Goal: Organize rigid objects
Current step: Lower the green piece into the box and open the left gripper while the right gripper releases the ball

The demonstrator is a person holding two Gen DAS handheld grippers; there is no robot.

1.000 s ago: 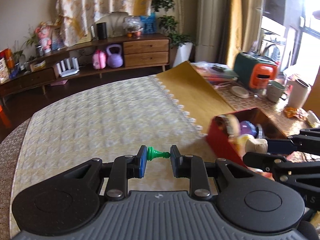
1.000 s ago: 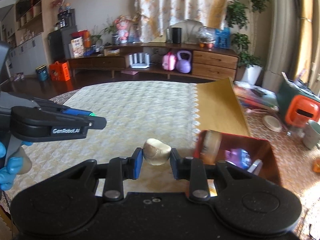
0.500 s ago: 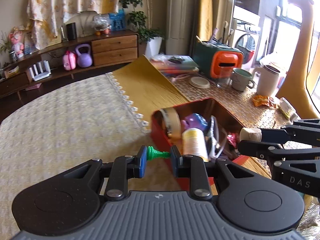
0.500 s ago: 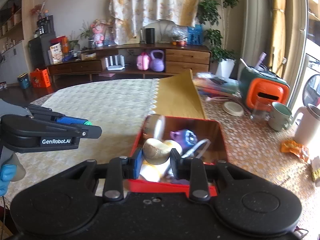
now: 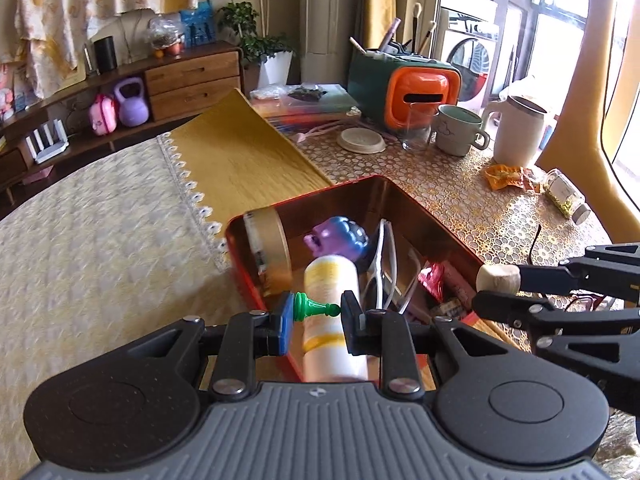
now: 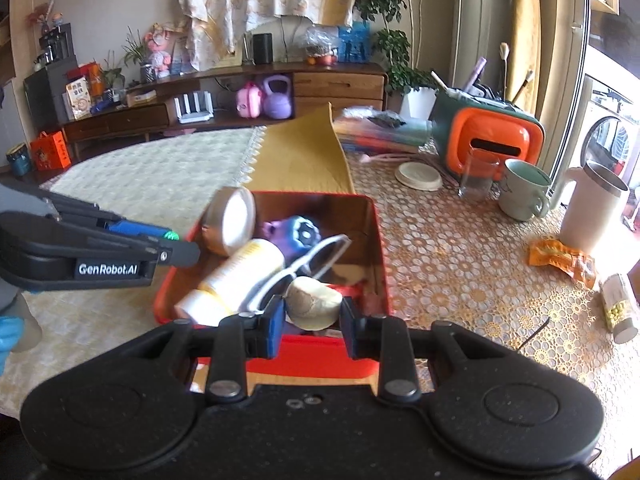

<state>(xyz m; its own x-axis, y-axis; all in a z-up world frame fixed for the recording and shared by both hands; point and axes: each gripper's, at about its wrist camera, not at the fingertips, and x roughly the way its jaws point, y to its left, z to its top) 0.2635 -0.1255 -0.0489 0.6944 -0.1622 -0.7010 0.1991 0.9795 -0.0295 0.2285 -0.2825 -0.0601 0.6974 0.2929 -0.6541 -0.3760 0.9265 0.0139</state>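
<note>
Both tongs grip: left tongs (image 5: 316,310) green pawn (image 5: 314,307), right tongs (image 6: 312,318) cork (image 6: 314,302).

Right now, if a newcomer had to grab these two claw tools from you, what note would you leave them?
Left gripper: shut on a small green pawn-shaped piece, held sideways over the near left corner of the red box.
Right gripper: shut on a cream stone-like lump, over the box's near edge.
Already in the box: a tape roll, a purple toy, a white and yellow bottle, white-framed glasses, a red wrapped item.
Done: both pieces picked up and brought to the box.
Left: release each inside it. No other loose pieces show on the cream cloth.
</note>
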